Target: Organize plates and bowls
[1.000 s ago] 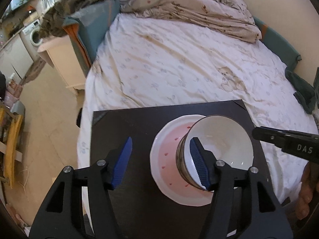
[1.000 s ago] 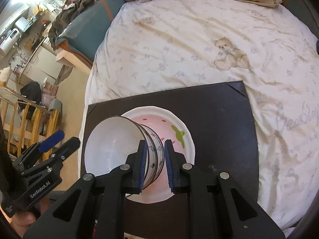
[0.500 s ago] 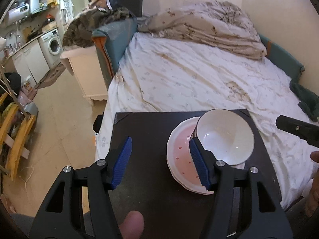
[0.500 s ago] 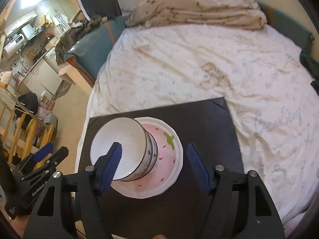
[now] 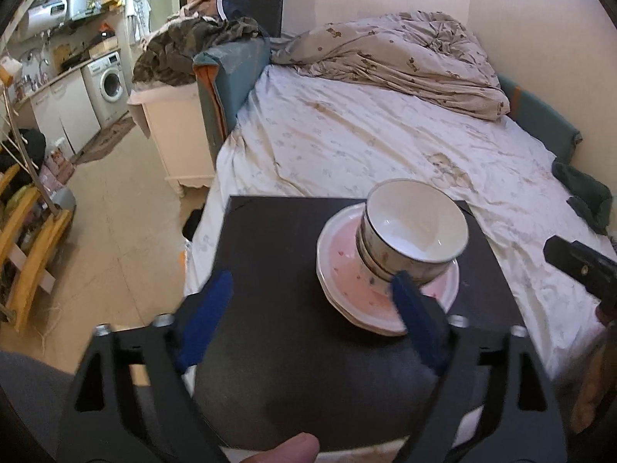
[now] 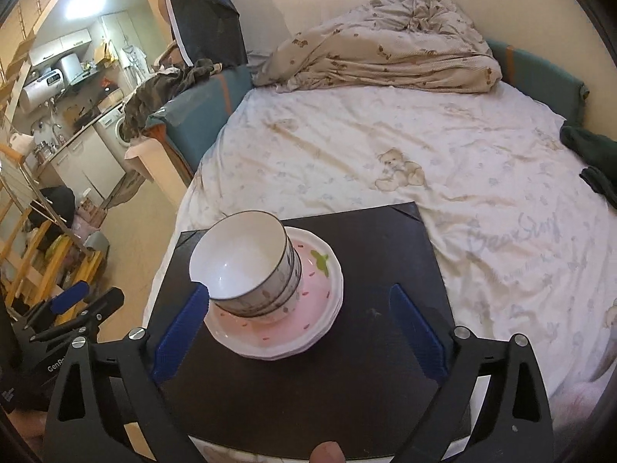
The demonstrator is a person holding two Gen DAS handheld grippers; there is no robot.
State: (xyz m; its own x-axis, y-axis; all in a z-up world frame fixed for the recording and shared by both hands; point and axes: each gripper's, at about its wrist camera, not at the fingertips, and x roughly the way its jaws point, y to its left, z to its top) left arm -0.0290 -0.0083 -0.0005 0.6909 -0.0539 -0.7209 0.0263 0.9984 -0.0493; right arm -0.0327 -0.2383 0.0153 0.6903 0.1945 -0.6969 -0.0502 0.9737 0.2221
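Observation:
A stack of white bowls point(image 5: 414, 237) with dark rims sits on a stack of pink and white plates point(image 5: 347, 274) on a black board point(image 5: 270, 262) at the bed's foot. The bowls point(image 6: 246, 266) and plates point(image 6: 312, 308) also show in the right wrist view on the board point(image 6: 385, 247). My left gripper point(image 5: 312, 301) is open and empty, pulled back above the board's near side. My right gripper point(image 6: 300, 308) is open and empty, back from the stack; its body point(image 5: 578, 266) shows at the right of the left wrist view. The left gripper point(image 6: 73, 301) shows at the left of the right wrist view.
The board lies on a bed with a white printed sheet point(image 6: 424, 154) and a crumpled beige duvet point(image 6: 385, 58) at the head. A dark green cloth point(image 6: 590, 154) lies at the bed's right edge. A teal headboard, white cabinet point(image 5: 173, 135) and kitchen with a washing machine point(image 5: 110, 85) stand to the left.
My right gripper let go of the bowl stack, opened wide and drew back. Both grippers rose and pulled away from the dishes. The bowls stay on the plates.

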